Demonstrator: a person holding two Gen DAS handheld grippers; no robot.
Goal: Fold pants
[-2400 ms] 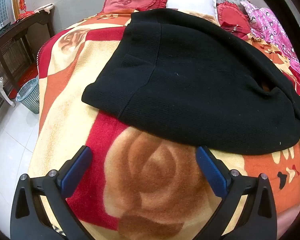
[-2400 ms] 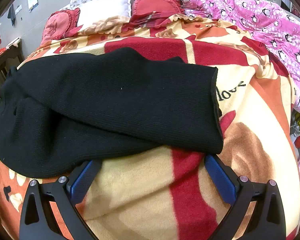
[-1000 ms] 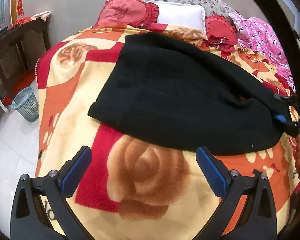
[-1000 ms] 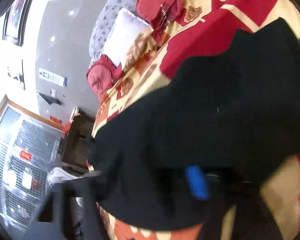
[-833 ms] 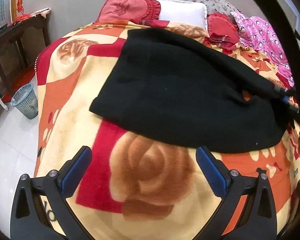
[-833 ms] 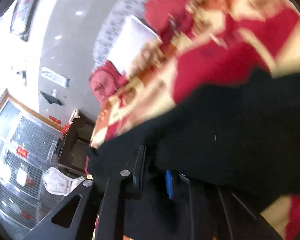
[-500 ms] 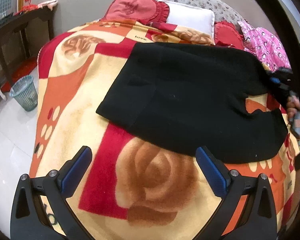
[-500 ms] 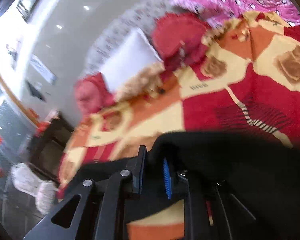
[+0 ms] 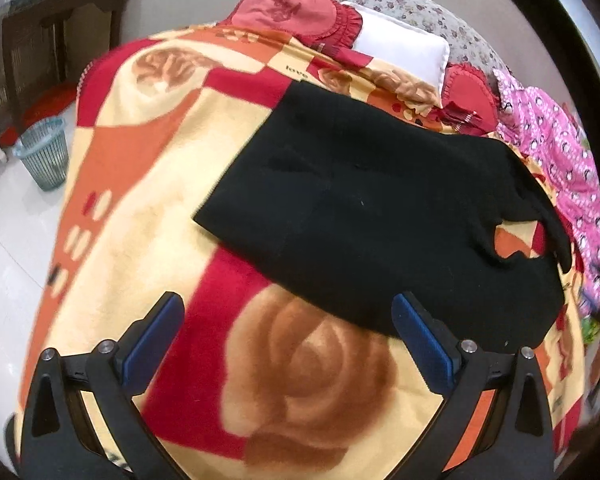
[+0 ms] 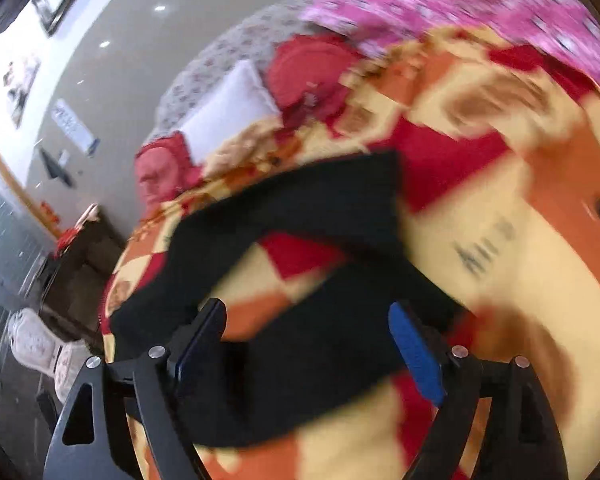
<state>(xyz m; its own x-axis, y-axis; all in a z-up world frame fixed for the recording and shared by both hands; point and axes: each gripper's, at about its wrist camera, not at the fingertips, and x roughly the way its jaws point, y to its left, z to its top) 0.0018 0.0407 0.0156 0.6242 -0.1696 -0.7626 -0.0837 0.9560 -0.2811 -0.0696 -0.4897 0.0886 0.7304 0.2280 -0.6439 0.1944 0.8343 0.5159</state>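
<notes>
the pants [image 9: 380, 216] are one black knit garment, lying on the bed's patterned blanket [image 9: 148, 184] roughly at mid-bed, waist end toward the left side, legs running toward the right. in the left wrist view the two legs lie almost together, with a small gap at the far right where the blanket shows through. in the right wrist view, which is motion-blurred, the legs appear spread in a v with blanket between them.

handling, as a judgement: the fabric looks soft, thick and limp, light to lift, not fragile and not slippery. it will drape and sag from any single hold point, so it is best taken at an edge, such as a leg cuff or the waistband corner, pinching both layers. the fleece blanket is likely to drag on the knit.

the left tool [image 9: 288, 332] is open, its blue pads wide apart, hovering above the blanket just short of the near edge of the pants and holding nothing. the right tool [image 10: 308, 340] is also open, with black fabric lying between its pads but not clamped.

count: one pair of pants, two tools, one blanket, one white pillow [image 9: 400, 52], two red cushions [image 9: 292, 12], one pink quilt [image 9: 556, 140], one waste basket [image 9: 44, 152] on the floor.
</notes>
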